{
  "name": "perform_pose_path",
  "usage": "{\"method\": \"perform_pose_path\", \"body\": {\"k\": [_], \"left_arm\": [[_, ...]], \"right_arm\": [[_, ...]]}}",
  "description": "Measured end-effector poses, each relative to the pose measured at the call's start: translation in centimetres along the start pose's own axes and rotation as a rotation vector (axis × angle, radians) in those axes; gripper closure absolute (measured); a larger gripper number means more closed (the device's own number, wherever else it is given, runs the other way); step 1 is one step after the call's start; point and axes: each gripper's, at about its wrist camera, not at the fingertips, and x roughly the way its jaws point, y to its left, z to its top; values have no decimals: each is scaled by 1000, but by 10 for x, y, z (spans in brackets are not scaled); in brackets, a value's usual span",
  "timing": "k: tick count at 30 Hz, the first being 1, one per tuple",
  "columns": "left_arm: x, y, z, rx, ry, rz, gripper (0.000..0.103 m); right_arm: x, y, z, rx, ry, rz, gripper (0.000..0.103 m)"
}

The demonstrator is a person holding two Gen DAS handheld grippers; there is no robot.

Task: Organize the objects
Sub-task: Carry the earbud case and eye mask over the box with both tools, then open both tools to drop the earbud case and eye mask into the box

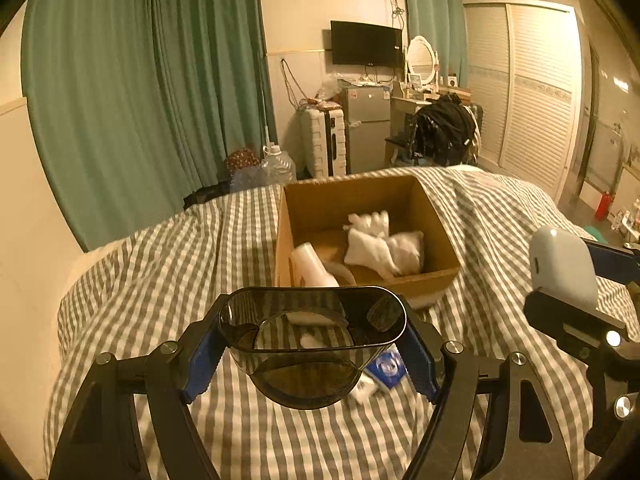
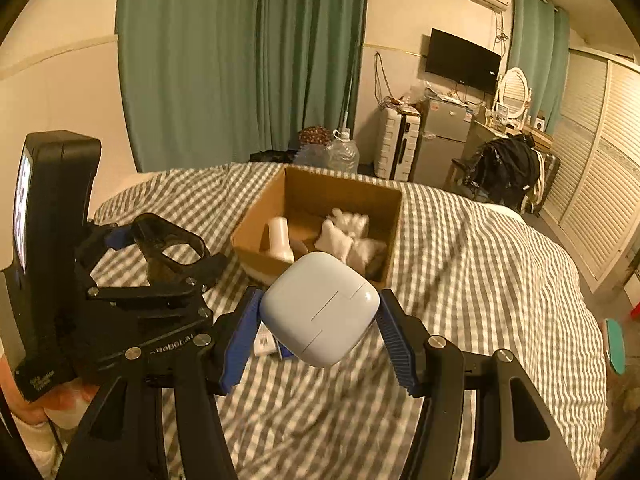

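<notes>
While the left tongs [image 1: 312,344] pinch a dark translucent cup [image 1: 312,340] between their blue pads, the right tongs [image 2: 320,320] clamp a pale blue rounded case [image 2: 320,308] from both sides. Both objects hang above a bed covered in a grey-and-white checked blanket [image 1: 160,272]. Ahead of the two tools an open cardboard box [image 1: 436,216] sits on that blanket. Inside it lie some white cloth items [image 1: 380,244] bunched toward the right and a cream plastic bottle [image 1: 312,266] leaning at the left. From the left wrist view, a small blue-and-white packet [image 1: 386,366] lies on the blanket under the cup, seen partly through its tinted wall. From the right wrist view, the left tool appears off to the left, its cup tilted on its side, near the box but not over it. The pale case is close to the box's near wall, though whether it is over the opening cannot be told. Beyond the bed stand green curtains [image 1: 140,80], a wall television [image 1: 366,43], a small grey fridge [image 1: 368,128] and a white suitcase [image 1: 322,140].
</notes>
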Motion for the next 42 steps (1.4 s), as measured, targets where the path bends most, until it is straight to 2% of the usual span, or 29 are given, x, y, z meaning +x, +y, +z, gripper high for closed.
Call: {"method": "perform_pose_path", "body": {"k": [11, 20, 28, 31, 35, 38, 39, 40, 42], "left_arm": [[59, 10, 63, -1, -39, -2, 24], [128, 13, 93, -5, -37, 16, 24], [184, -2, 79, 53, 23, -4, 24], [202, -8, 71, 62, 60, -19, 24], [217, -13, 64, 65, 90, -49, 24], [219, -13, 65, 71, 101, -52, 22], [218, -12, 66, 70, 99, -51, 18], [214, -11, 66, 68, 93, -49, 9], [205, -9, 68, 63, 66, -39, 4]], "right_arm": [[61, -22, 62, 20, -33, -5, 45], [132, -49, 107, 77, -45, -29, 45], [214, -65, 113, 106, 39, -59, 45], [236, -66, 109, 118, 79, -37, 45], [254, -73, 103, 158, 119, -14, 45], [253, -73, 99, 183, 119, -3, 42], [250, -74, 99, 190, 111, -1, 33], [245, -75, 100, 196, 98, -3, 27], [232, -77, 105, 208, 60, -5, 26]]}}
